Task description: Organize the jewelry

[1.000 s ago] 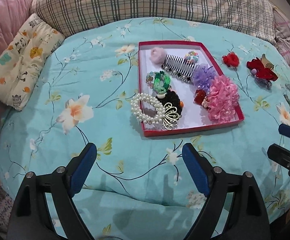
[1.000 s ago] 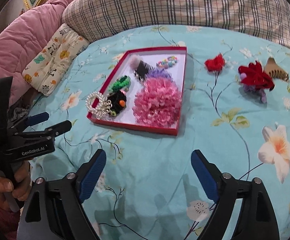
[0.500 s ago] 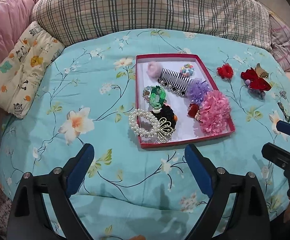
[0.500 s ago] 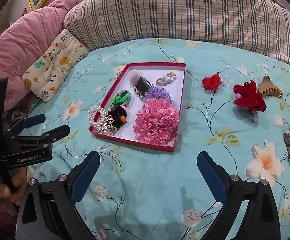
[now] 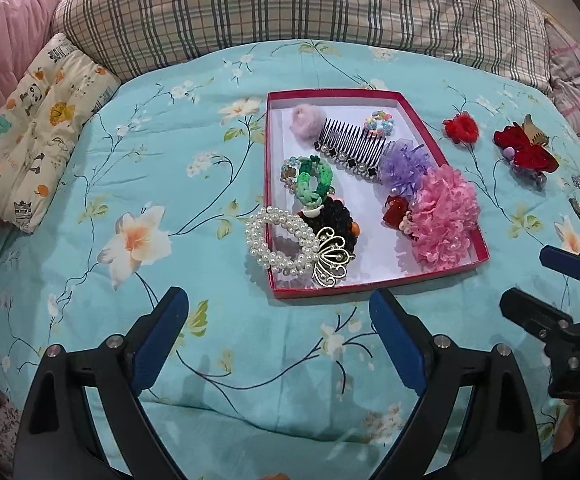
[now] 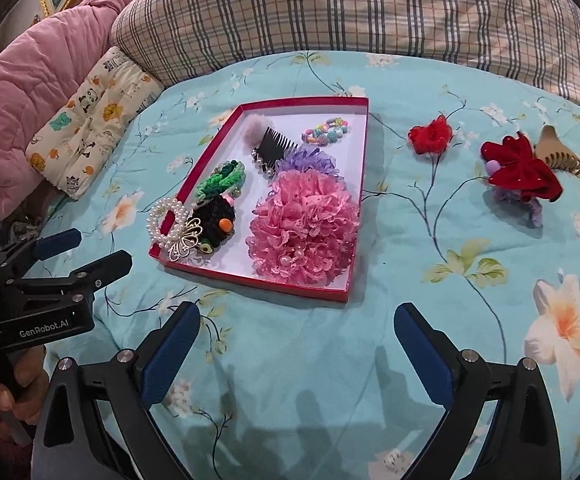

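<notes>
A: Where's the jewelry sitting rn?

B: Most of it's lying in the red box mid-bed on the floral blanket. Inside: pink lace flower at 4 o'clock of the box, purple scrunchie touching it at its 11, black comb towards 12, bead cluster just past the comb. Pearl bracelet is hanging over the box's left rim at 8 o'clock (half in, half out), w/ a gold butterfly clip touching it.

A: Anything outside?

B: Yep. Red flower is lying at 3 o'clock of the box, apart from it; red bow further out, w/ a tan hair claw clip touching its far side.

A: And the claws?

B: Left claw is hovering w/ fingers wide apart, nothing between. Right claw is also spread wide, empty, above the blanket at 6 o'clock of the box.
</notes>
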Demonstrator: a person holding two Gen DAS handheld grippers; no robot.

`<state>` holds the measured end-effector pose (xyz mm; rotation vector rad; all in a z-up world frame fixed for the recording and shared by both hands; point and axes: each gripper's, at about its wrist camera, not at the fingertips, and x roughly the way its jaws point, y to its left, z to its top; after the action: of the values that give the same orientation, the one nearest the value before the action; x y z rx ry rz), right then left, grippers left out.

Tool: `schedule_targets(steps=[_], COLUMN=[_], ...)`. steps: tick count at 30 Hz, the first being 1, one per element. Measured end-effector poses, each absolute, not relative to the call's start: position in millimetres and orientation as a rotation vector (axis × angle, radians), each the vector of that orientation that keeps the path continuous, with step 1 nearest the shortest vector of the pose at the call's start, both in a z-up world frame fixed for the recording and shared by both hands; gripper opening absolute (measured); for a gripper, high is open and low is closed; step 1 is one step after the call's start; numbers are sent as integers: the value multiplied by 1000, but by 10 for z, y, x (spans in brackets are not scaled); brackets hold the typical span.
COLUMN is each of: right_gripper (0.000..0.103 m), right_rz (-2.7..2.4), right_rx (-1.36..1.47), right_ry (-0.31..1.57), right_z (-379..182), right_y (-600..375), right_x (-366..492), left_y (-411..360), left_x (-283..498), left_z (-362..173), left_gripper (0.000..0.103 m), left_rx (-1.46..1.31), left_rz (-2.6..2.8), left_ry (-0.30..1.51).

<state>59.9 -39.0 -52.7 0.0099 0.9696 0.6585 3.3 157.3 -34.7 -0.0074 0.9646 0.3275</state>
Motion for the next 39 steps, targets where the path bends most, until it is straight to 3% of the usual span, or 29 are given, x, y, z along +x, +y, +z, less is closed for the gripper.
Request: schedule_targets(steps=[39], right_gripper=[99], right_rz=[664], right_rx=[9], right_ry=[981], right_z=[-578], right_y=[-284], right_x=[681], left_y=[1639], left_x=[132], left_z=[-402], left_gripper=[93], left_rx=[-25], left_rz=[325], left_ry=[969])
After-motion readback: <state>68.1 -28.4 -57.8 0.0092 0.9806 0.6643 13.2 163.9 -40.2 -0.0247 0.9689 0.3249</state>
